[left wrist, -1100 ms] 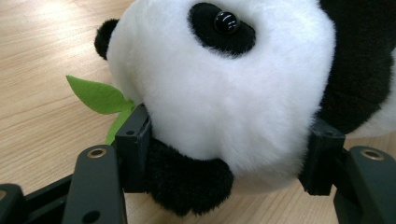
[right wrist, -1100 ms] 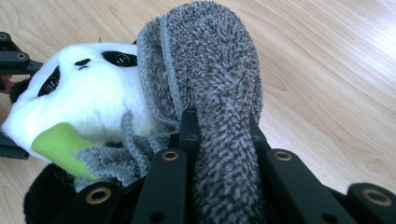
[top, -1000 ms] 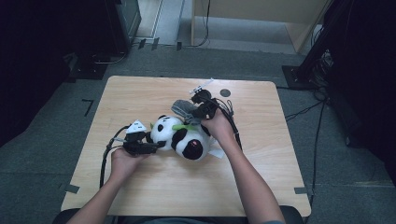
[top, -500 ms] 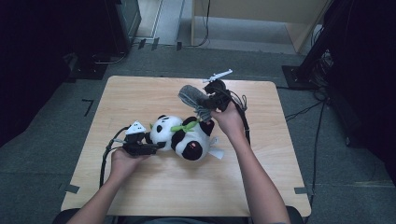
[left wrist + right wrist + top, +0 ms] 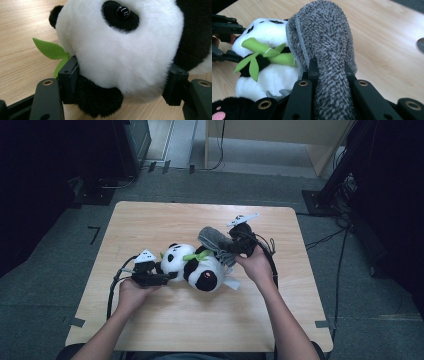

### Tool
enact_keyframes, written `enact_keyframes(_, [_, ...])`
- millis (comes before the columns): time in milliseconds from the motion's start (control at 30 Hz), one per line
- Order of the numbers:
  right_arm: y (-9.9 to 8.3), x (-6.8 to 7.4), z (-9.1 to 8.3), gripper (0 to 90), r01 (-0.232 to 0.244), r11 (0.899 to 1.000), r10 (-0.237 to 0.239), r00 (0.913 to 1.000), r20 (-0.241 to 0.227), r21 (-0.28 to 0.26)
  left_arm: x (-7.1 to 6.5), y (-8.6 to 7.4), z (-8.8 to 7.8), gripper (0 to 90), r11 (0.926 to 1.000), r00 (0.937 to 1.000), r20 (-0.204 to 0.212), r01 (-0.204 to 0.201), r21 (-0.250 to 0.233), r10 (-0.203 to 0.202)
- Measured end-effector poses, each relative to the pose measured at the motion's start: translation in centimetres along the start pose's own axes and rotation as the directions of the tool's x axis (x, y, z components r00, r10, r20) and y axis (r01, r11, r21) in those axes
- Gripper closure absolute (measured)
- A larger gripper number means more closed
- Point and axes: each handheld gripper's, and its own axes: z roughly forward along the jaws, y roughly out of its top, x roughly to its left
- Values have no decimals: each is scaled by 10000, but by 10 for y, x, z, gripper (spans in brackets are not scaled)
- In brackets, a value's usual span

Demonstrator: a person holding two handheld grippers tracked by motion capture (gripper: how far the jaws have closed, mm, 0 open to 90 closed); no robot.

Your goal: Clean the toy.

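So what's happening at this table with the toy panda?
A person sits at a wooden table with a hand-held gripper in each hand. The left gripper has the head of a plush panda between its jaws; they have just been opening a little but still touch the fur. The right gripper is shut on a grey fuzzy cloth, holding it up beside the panda's green leaves.

Lab, wooden table [image 5: 150, 220], grey carpet [image 5: 60, 265], floor cables [image 5: 325, 239]

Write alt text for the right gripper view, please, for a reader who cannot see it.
The right gripper has its black jaws shut on a fuzzy grey cloth, lifted over a black-and-white plush panda with green felt leaves, lying on a light wooden table.
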Motion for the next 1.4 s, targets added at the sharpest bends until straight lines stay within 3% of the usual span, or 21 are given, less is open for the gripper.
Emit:
enact_keyframes(233, [-19, -5, 2, 768, -418, 9971, 391, 9983, -439, -635, -1, 0, 0, 312, 10000, 10000, -32, -20, 45, 20])
enact_keyframes(467, [-37, -20, -1, 772, -904, 9910, 836, 9940, -706, -984, -2, 1, 0, 323, 9998, 9997, -138, -187, 88, 188])
enact_keyframes(733, [-50, -30, -3, 778, -906, 9893, 880, 9957, -273, -1140, -3, 1, 0, 321, 9997, 9996, -145, -220, 115, 222])
enact_keyframes(800, [-54, -35, -3, 778, -985, 9909, 991, 9951, 21, -913, -2, 1, 0, 321, 9995, 9996, -111, -265, 147, 266])
enact_keyframes(1000, [-62, -47, 5, 775, -1177, 9917, 1184, 9929, 103, -511, -2, 0, 0, 320, 9993, 9994, -107, -336, 146, 338])
enact_keyframes(1267, [-57, -58, -18, 776, -1608, 9741, 1677, 9853, 313, -1589, -3, -2, -1, 316, 9992, 9991, -176, -384, 66, 385])
enact_keyframes(1400, [-46, -50, -30, 775, -1393, 9671, 1439, 9896, 58, -2128, -4, -2, -1, 315, 9990, 9987, -261, -432, 79, 434])
